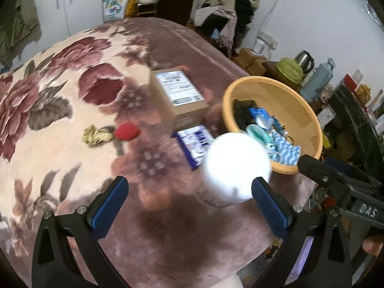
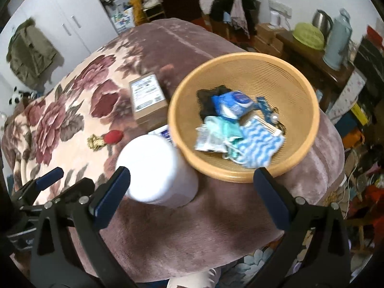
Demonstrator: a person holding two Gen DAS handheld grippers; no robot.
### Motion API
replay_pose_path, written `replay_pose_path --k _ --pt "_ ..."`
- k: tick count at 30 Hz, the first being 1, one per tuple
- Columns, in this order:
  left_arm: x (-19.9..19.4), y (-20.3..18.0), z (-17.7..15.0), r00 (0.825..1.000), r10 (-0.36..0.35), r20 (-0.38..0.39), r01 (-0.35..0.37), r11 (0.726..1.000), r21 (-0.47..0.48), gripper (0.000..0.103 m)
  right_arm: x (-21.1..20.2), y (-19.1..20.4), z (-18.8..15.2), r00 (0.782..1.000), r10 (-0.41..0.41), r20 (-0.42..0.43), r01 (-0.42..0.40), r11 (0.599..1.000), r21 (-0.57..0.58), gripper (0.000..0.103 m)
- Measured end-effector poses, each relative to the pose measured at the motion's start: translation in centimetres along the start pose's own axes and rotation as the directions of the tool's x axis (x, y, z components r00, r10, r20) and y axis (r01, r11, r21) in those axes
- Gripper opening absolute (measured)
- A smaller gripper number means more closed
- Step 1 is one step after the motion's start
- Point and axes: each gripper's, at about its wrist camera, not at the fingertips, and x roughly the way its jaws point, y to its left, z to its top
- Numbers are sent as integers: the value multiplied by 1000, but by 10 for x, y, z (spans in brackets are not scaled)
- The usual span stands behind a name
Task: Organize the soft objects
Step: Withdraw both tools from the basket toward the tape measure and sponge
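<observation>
Right now both my grippers, left gripper (image 1: 189, 198) and right gripper (image 2: 192, 188), gape empty; swinging could topple the white tub (image 2: 156, 170) near the bed's front edge.

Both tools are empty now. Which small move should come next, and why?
Probably move the left tool toward the red soft ball and the yellow scrunchie beside it. They lie on the floral blanket, outside the basket, which already holds several soft items. The left tool is open with nothing between its pads, so it is free to take one.
</observation>
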Motion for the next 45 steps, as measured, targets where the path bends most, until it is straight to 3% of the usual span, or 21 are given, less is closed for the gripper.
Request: replay_pose_path --k 23,45 --pt "-10 126 -46 997 77 -24 -79 986 -144 102 35 124 -40 995 54 -85 -70 979 -191 103" --pt "14 167 -74 990 117 -80 -128 979 -159 102 71 154 -71 986 56 -159 -89 974 -207 103"
